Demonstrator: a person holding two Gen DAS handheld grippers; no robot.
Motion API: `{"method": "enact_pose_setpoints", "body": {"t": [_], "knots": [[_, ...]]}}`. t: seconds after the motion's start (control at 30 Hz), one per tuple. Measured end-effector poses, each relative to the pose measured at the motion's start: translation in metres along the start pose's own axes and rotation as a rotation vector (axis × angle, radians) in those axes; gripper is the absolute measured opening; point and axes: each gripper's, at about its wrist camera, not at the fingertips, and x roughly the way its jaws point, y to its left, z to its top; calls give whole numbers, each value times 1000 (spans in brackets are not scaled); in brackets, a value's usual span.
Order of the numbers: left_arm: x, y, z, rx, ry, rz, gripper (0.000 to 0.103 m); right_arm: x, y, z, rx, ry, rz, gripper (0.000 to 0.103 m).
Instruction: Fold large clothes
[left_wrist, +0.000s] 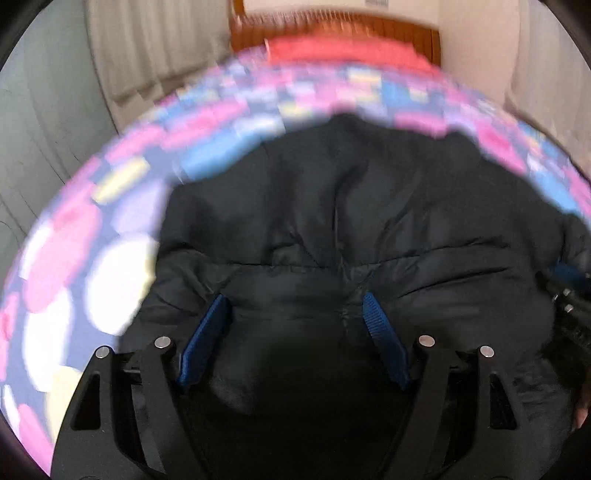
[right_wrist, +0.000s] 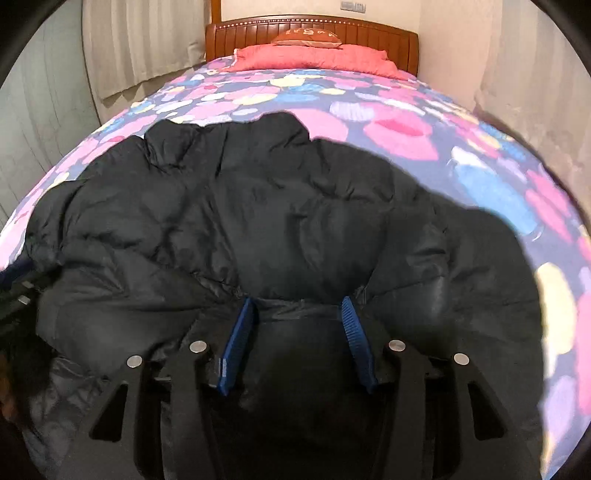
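A black puffer jacket (left_wrist: 369, 206) lies spread on the bed and also fills the right wrist view (right_wrist: 240, 214). My left gripper (left_wrist: 297, 301) is over the jacket's near edge with its blue pads (left_wrist: 203, 339) apart and dark fabric bunched between them. My right gripper (right_wrist: 297, 301) has its blue pads (right_wrist: 238, 339) closer together with a fold of the jacket's hem pinched between them. The other gripper shows at the right edge of the left wrist view (left_wrist: 570, 306) and at the left edge of the right wrist view (right_wrist: 18, 295).
The bed has a quilt with pink, blue and yellow spots (right_wrist: 461, 158). A red blanket (right_wrist: 317, 57), a small cushion (right_wrist: 306, 37) and a wooden headboard (right_wrist: 384, 33) are at the far end. Curtains (right_wrist: 140, 40) hang at the left; a wall (right_wrist: 517, 74) is at the right.
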Motion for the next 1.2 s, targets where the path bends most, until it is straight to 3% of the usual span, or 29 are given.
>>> {"method": "enact_pose_setpoints", "body": {"t": [0.17, 0.27, 0.5, 0.7, 0.77, 1.0, 1.2], "knots": [[-20, 10, 0, -14, -18, -16, 76, -25, -3, 2, 5, -9, 3, 51], [-51, 24, -19, -38, -63, -12, 76, -62, -15, -17, 4, -57, -2, 66], [-128, 81, -89, -133, -94, 9, 82, -128, -71, -91, 57, -40, -47, 69], [-172, 127, -159, -236, -48, 11, 83, -171, -130, -165, 173, 9, -123, 69], [-178, 139, -179, -285, -22, -12, 83, -178, -144, -185, 227, 29, -106, 74], [-180, 152, -226, -423, 58, -120, 88, -184, -167, -233, 370, 80, 8, 74], [-183, 145, -241, -423, 48, -131, 88, -184, -155, -247, 388, 80, 65, 74]]}}
